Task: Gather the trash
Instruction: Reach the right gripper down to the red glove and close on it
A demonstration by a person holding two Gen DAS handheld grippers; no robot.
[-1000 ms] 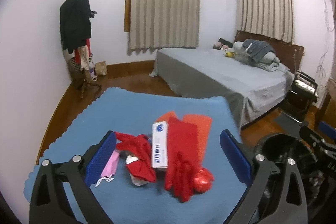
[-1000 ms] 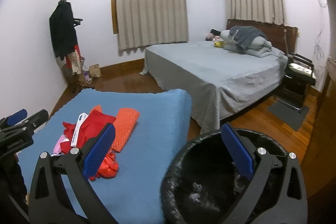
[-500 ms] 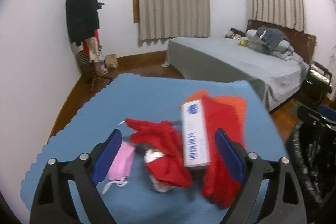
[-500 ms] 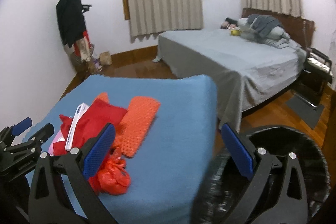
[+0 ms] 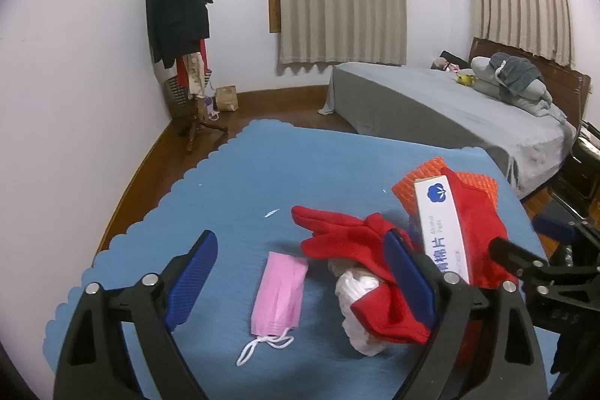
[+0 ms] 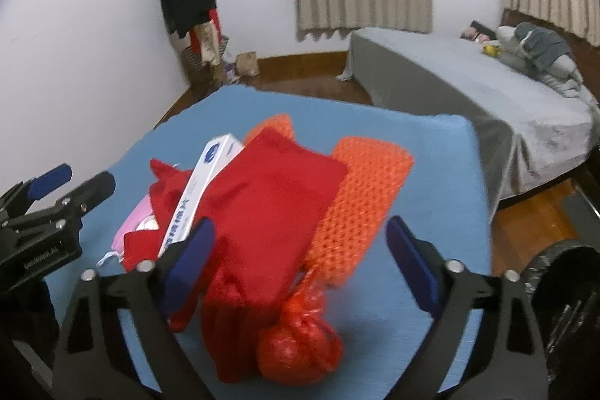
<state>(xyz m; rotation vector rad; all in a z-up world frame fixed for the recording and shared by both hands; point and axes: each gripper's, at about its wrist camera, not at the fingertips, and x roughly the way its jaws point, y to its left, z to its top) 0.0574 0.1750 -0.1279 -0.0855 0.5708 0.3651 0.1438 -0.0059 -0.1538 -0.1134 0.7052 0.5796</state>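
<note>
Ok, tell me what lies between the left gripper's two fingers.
In the left wrist view, the pink face mask lies on the blue mat between the open left gripper's fingers, untouched.

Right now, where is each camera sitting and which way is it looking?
Left wrist: rides the left gripper, looking down over its open fingers at the pink mask on the blue mat; the right gripper pokes in.
Right wrist: rides the right gripper, its jaws just closing but still open, above the red bag; the left gripper shows.
Both share the white box, bed and coat rack.
</note>
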